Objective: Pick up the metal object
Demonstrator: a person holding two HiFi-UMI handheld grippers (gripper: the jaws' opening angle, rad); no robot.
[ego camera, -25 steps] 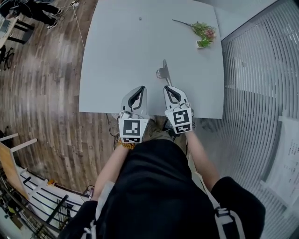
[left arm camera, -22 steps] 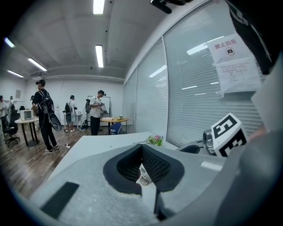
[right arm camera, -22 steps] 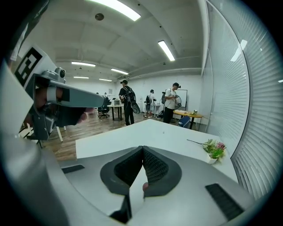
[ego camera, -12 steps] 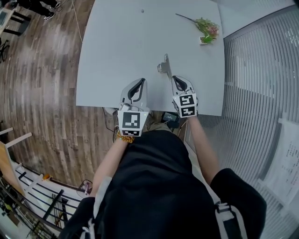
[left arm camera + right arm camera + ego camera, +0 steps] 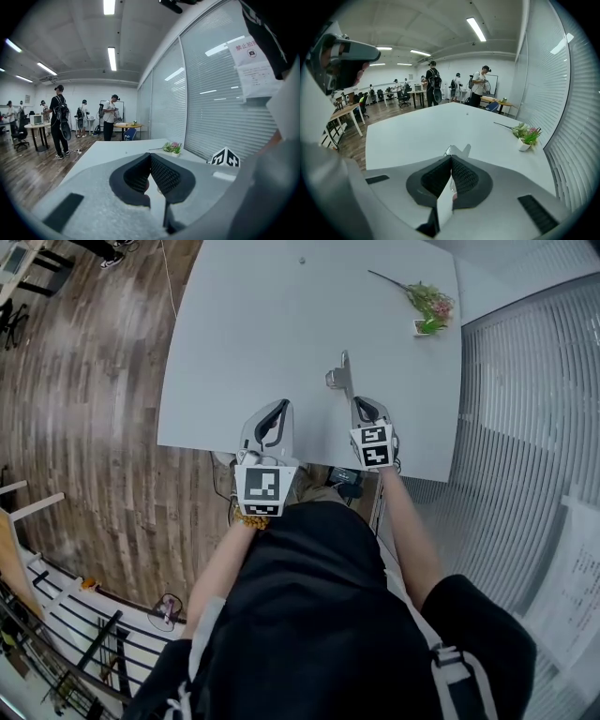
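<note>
The metal object (image 5: 339, 377) is a thin flat tool lying on the white table (image 5: 253, 343), with its broad end pointing away from me. Its handle runs back under my right gripper (image 5: 360, 403). In the right gripper view the jaws are shut (image 5: 451, 157) on a pale flat strip, and the broad metal end (image 5: 457, 151) sticks out beyond the tips. My left gripper (image 5: 280, 409) hangs over the table's near edge, to the left of the object. Its jaws (image 5: 150, 155) are shut with nothing between them.
A small potted plant (image 5: 429, 309) with a long stem lies at the table's far right corner. A tiny dark speck (image 5: 302, 260) sits near the far edge. A glass wall with blinds (image 5: 525, 427) runs along the right. Wooden floor (image 5: 84, 381) lies left, and people stand far off.
My right gripper has moved forward from the table's near edge up to the metal object's handle. The left gripper has stayed at the near edge.
</note>
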